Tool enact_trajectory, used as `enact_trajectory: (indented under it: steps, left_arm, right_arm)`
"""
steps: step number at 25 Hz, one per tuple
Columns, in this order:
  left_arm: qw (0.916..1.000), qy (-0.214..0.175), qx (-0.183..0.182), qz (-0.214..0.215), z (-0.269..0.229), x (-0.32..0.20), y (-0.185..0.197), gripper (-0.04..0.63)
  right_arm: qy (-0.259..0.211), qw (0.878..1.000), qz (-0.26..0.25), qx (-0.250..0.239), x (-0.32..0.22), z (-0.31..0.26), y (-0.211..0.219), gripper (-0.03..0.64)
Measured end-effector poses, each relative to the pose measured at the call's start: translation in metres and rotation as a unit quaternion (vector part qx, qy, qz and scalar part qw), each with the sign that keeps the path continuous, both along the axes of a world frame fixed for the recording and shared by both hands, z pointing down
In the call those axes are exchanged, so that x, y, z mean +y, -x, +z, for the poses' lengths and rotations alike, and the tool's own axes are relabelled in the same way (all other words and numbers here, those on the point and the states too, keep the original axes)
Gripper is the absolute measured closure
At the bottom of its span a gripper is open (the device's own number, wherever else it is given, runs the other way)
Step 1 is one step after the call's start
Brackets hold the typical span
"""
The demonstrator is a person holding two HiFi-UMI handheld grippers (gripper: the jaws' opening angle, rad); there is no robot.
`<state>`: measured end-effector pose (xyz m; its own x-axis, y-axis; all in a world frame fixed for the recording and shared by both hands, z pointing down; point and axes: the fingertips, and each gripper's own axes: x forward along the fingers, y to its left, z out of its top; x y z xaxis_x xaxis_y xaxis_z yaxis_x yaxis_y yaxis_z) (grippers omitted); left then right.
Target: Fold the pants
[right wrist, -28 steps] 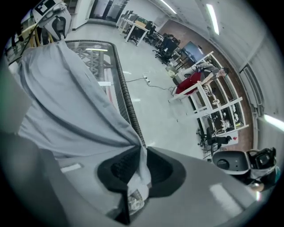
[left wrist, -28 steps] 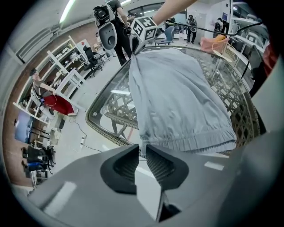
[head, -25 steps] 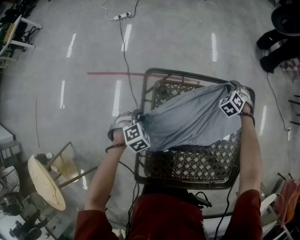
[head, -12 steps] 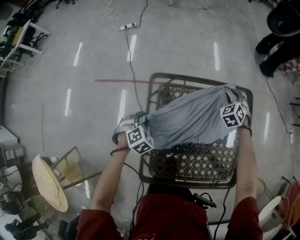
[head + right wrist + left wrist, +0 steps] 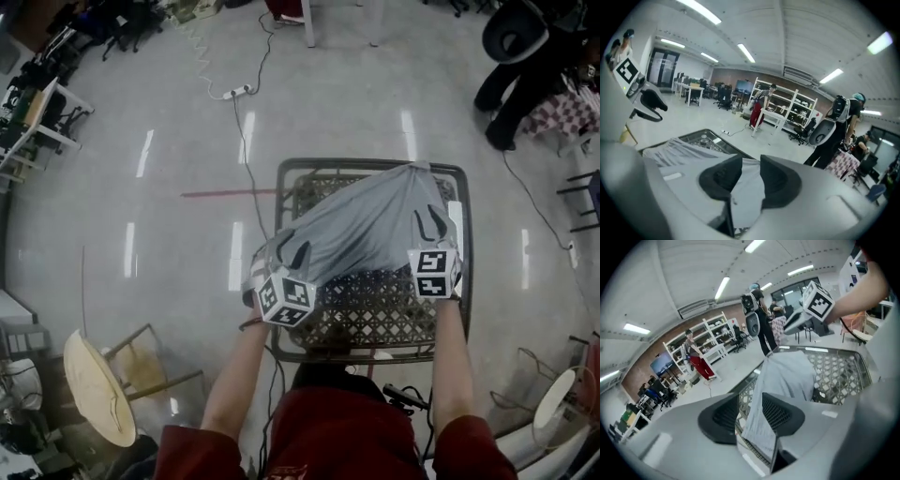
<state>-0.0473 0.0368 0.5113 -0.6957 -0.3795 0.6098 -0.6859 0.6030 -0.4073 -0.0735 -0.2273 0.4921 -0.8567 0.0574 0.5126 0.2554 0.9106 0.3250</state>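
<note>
Grey pants (image 5: 370, 225) lie draped over a black metal mesh table (image 5: 375, 314), their far end hanging on the table's far rim. My left gripper (image 5: 289, 251) holds the near left edge of the cloth, lifted above the table. My right gripper (image 5: 430, 223) holds the near right edge at about the same height. In the left gripper view a band of grey cloth (image 5: 787, 376) runs tight between the black pads of the left gripper (image 5: 750, 413). In the right gripper view the cloth (image 5: 684, 150) passes between the pads of the right gripper (image 5: 746, 180).
A power strip (image 5: 234, 91) with its cable lies on the shiny floor beyond the table, and a red tape line (image 5: 225, 194) runs to the left. A round wooden stool (image 5: 94, 384) stands at lower left. A person (image 5: 525, 56) stands at the far right.
Both grippers have come up and back toward me with the pants' edge. The right one has left the far right corner, so the cloth now slopes up from the far rim.
</note>
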Motion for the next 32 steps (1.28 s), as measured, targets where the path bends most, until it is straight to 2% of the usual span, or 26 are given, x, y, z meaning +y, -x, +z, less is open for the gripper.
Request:
enact_trajectory:
  steps: [2,5,9,11,15,18,20,26,32]
  left_arm:
    - [0.9978,-0.051,-0.037,-0.021,-0.026,-0.010,-0.013,0.430]
    - [0.9898,-0.121,-0.060,-0.045,-0.059,-0.020,-0.048,0.430]
    - [0.9736,-0.203,-0.084,-0.061,-0.106,-0.039,-0.093,0.430]
    - [0.9658,-0.232,-0.097,-0.063,-0.125,-0.047,-0.121,0.430]
    - [0.9533,-0.270,-0.127,-0.048,-0.152,-0.049,-0.181,0.433]
    - [0.9396,-0.305,-0.151,-0.039,-0.180,-0.050,-0.224,0.440]
    - [0.9340,-0.313,-0.169,-0.033,-0.193,-0.050,-0.249,0.445]
    - [0.9288,-0.324,-0.176,-0.035,-0.207,-0.038,-0.293,0.445]
    - [0.9247,-0.334,-0.178,-0.040,-0.209,-0.007,-0.296,0.445]
  right_arm:
    - [0.037,0.999,0.014,-0.030,0.007,-0.026,-0.028,0.506]
    - [0.082,0.993,0.035,-0.074,0.016,-0.063,-0.083,0.506]
    - [0.128,0.982,0.056,-0.128,0.016,-0.111,-0.151,0.506]
    - [0.141,0.977,0.058,-0.151,0.017,-0.130,-0.186,0.506]
    - [0.159,0.966,0.053,-0.196,0.030,-0.152,-0.251,0.506]
    - [0.170,0.959,0.049,-0.223,0.044,-0.168,-0.296,0.506]
    - [0.171,0.956,0.045,-0.236,0.055,-0.177,-0.321,0.506]
    - [0.182,0.950,0.046,-0.249,0.071,-0.187,-0.366,0.506]
    - [0.174,0.953,0.041,-0.245,0.098,-0.182,-0.374,0.506]
